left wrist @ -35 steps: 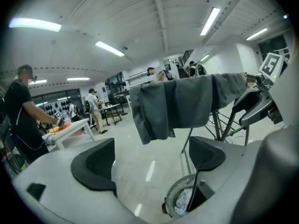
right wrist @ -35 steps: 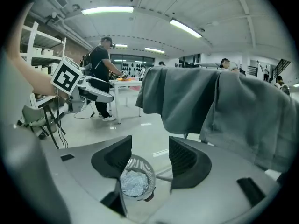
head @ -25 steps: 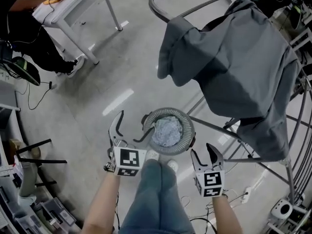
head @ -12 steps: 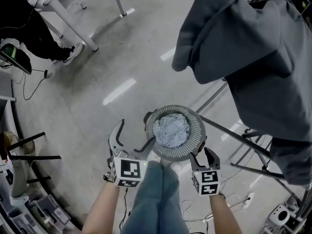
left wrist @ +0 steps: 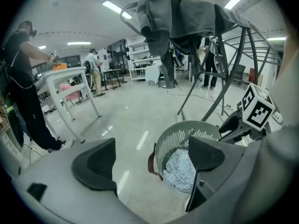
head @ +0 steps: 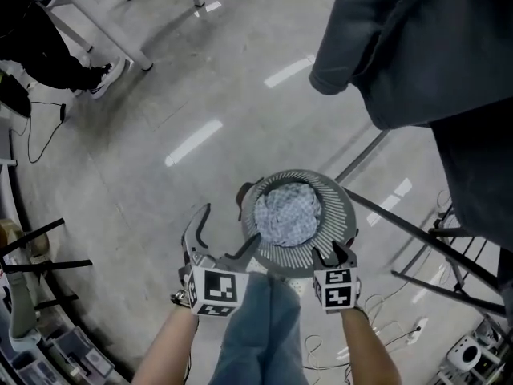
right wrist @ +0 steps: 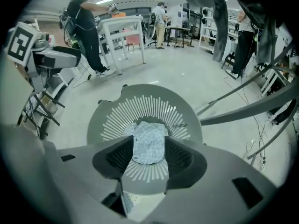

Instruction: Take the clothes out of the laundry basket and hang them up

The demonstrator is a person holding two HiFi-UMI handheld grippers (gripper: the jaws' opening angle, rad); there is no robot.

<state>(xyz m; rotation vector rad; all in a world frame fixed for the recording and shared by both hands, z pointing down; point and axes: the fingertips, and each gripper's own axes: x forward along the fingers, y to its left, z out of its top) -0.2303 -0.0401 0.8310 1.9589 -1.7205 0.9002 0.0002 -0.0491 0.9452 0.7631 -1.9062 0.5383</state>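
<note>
A round grey slatted laundry basket [head: 343, 215] stands on the floor with a crumpled pale checked cloth [head: 290, 212] in it. My left gripper [head: 231, 224] is open and empty, above the floor beside the basket's left rim. My right gripper [head: 334, 251] hangs over the near rim, pointing steeply down. Its jaws have just been closing a little but stay apart, with nothing between them. In the right gripper view the cloth [right wrist: 149, 127] lies below the right gripper [right wrist: 148, 154]. In the left gripper view the basket [left wrist: 187, 127] sits just right of the left gripper [left wrist: 152, 155]. A dark grey garment [head: 433, 46] hangs on the rack.
The metal rack's bars [head: 401, 224] run along the floor right of the basket. My jeans-clad legs [head: 260, 327] stand just behind it. A white table [head: 120, 42] and a seated person [head: 32, 38] are at the far left. Cables [head: 36, 135] lie on the floor.
Both grippers have sunk toward the basket, the right one ending over its near rim. The view has tipped down, so the basket looks larger and the hung garment has slid up-right.
</note>
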